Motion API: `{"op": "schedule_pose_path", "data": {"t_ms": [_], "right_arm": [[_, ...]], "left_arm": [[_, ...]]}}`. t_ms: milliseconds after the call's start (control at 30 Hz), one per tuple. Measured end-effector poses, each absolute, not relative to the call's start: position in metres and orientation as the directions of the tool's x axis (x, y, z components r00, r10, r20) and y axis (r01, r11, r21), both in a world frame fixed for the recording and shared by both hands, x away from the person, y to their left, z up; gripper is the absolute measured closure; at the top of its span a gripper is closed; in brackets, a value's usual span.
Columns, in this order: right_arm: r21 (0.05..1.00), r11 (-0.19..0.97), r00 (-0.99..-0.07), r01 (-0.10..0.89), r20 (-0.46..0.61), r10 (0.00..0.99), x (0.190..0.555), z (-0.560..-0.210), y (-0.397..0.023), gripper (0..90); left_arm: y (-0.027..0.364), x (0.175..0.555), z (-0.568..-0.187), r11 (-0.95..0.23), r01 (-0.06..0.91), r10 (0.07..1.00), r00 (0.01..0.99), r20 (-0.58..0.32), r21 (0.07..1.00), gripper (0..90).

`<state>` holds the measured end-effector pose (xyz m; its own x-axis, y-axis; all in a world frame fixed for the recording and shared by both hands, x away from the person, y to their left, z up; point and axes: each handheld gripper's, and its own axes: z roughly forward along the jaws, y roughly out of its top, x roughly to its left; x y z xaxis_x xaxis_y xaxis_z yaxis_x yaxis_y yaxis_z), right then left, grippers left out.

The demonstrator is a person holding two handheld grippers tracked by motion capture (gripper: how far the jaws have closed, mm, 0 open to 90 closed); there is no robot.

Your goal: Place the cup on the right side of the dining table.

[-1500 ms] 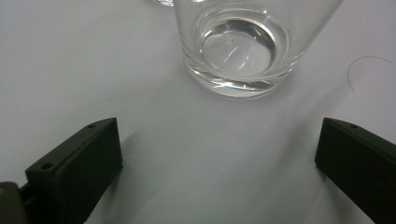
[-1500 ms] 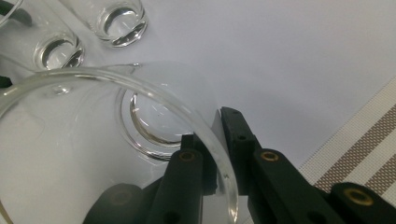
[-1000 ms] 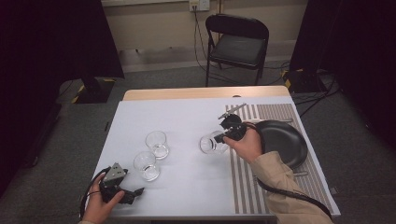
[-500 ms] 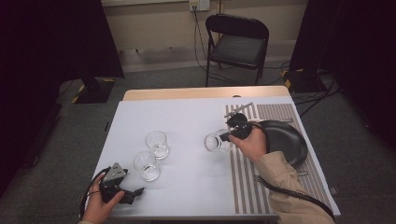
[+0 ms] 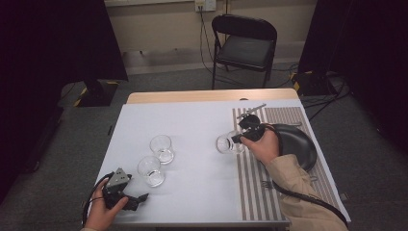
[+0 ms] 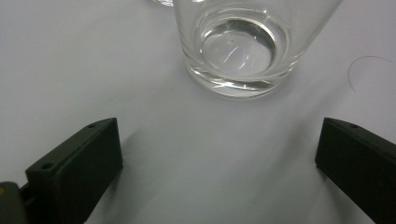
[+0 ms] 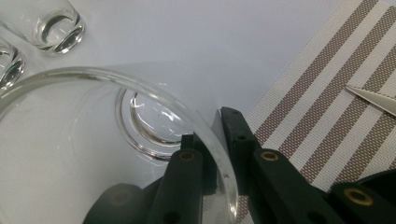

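My right gripper (image 5: 239, 137) is shut on the rim of a clear glass (image 5: 224, 143), one jaw inside the wall and one outside. In the right gripper view the glass (image 7: 140, 93) tilts, its mouth toward the camera, pinched at my right gripper (image 7: 217, 154). It hangs by the left edge of the striped placemat (image 5: 255, 183). Near the table's front left corner my left gripper (image 5: 139, 198) rests open. In the left gripper view a second glass (image 6: 238, 44) stands upright just beyond my left gripper (image 6: 219, 168), nothing between its fingers (image 6: 79, 163).
Two empty glasses (image 5: 161, 148) (image 5: 151, 171) stand on the white table at the left. A black plate (image 5: 293, 144) lies on the placemat, with a knife (image 5: 251, 111) behind it and a fork (image 5: 263, 184) in front. A folding chair (image 5: 245, 45) stands beyond the table.
My right hand has carried the held glass a little to the right, toward the placemat. The left hand and the two standing glasses have stayed where they were.
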<state>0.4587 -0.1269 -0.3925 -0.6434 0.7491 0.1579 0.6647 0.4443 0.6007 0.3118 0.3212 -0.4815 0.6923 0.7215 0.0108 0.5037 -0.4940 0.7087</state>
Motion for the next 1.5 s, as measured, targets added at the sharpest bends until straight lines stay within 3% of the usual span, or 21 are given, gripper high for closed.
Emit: {"op": "schedule_pose_path", "data": {"t_ms": [1500], "right_arm": [[0.593, 0.394, -0.567, 0.702, 0.131, 0.813, 0.482, -0.395, -0.15, 85.1]], "left_arm": [[0.321, 0.312, -0.482, -0.494, 0.502, 0.72, 0.694, 0.011, 0.71, 0.0]]}}
